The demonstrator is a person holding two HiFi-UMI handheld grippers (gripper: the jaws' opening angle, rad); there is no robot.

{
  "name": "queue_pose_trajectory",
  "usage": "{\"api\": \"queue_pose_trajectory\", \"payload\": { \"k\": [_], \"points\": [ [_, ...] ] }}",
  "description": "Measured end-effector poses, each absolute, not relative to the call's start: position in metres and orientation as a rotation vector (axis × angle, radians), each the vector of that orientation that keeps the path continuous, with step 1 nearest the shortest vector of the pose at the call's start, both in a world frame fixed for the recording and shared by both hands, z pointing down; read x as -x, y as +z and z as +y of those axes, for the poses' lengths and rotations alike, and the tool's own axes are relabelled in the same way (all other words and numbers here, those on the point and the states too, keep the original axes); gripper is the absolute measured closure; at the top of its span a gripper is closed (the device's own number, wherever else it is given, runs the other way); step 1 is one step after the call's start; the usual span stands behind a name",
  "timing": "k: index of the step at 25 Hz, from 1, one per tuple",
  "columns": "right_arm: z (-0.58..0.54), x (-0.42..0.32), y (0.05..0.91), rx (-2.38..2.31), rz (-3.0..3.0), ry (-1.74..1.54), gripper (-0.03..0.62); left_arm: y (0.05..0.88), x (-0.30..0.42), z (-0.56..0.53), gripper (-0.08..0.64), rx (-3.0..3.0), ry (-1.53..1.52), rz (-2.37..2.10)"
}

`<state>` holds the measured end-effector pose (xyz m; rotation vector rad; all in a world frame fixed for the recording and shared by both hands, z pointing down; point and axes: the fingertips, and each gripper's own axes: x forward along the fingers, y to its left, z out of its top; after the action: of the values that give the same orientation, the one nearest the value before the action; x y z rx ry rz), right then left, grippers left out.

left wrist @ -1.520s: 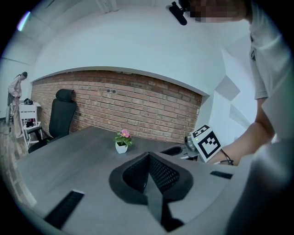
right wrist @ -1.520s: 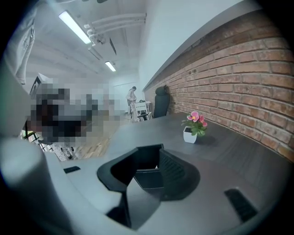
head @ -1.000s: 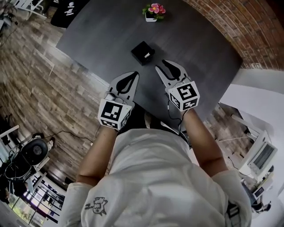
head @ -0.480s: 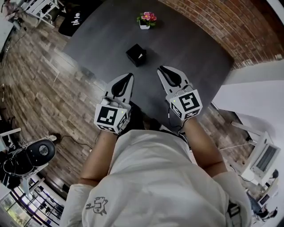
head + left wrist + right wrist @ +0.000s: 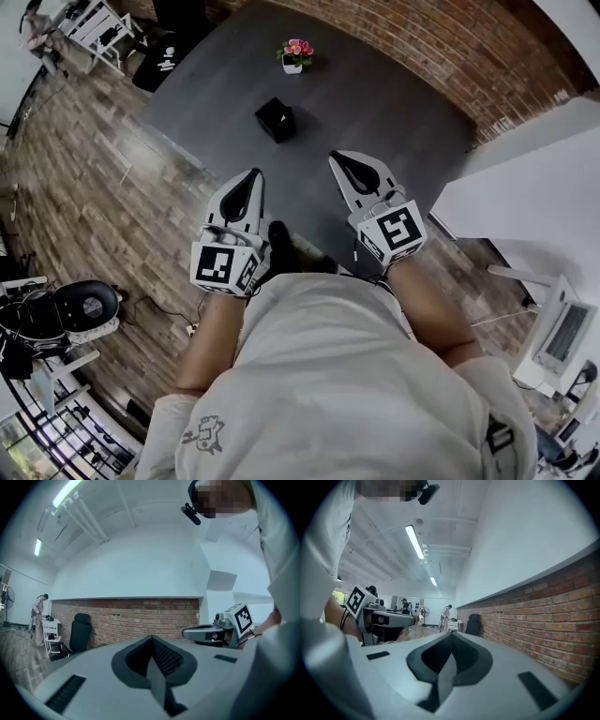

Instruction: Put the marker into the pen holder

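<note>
The black square pen holder point(image 5: 276, 119) stands on the dark round table point(image 5: 375, 103), with a small pale bit showing at its top. No marker lies loose on the table. My left gripper point(image 5: 254, 173) hangs over the table's near edge, shut and empty, well short of the holder. My right gripper point(image 5: 337, 156) is level with it on the right, also shut with nothing in it. In the left gripper view the jaws point(image 5: 152, 637) meet in a closed point and the right gripper point(image 5: 206, 632) shows alongside. The right gripper view shows closed jaws point(image 5: 452, 634) and the left gripper point(image 5: 389, 618).
A small pot of pink flowers point(image 5: 294, 54) sits at the table's far side. A brick wall point(image 5: 422, 37) runs behind the table, with wooden floor point(image 5: 84, 187) to the left. A black office chair point(image 5: 79, 632) and a white desk point(image 5: 525, 187) stand nearby. People are far off point(image 5: 445, 616).
Both grippers have drawn back from the pen holder toward the person's body. The head view has swung, so the table and holder sit higher and further away.
</note>
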<state>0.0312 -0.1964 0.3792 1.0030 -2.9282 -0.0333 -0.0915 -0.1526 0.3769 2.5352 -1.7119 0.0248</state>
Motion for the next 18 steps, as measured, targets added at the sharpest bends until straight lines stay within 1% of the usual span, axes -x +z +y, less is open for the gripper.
{"api": "queue_pose_trajectory", "payload": {
  "k": [8,18],
  "points": [
    [-0.158,-0.046,0.358,-0.891,-2.986,-0.097,0.588,0.372,0.082,-0.110,0.549,-2.503,0.059,-1.777],
    [-0.103,-0.028,0.343,-0.839,-3.005,-0.150,0.588,0.358,0.088,-0.072,0.549,-2.573,0.061,-1.737]
  ]
}}
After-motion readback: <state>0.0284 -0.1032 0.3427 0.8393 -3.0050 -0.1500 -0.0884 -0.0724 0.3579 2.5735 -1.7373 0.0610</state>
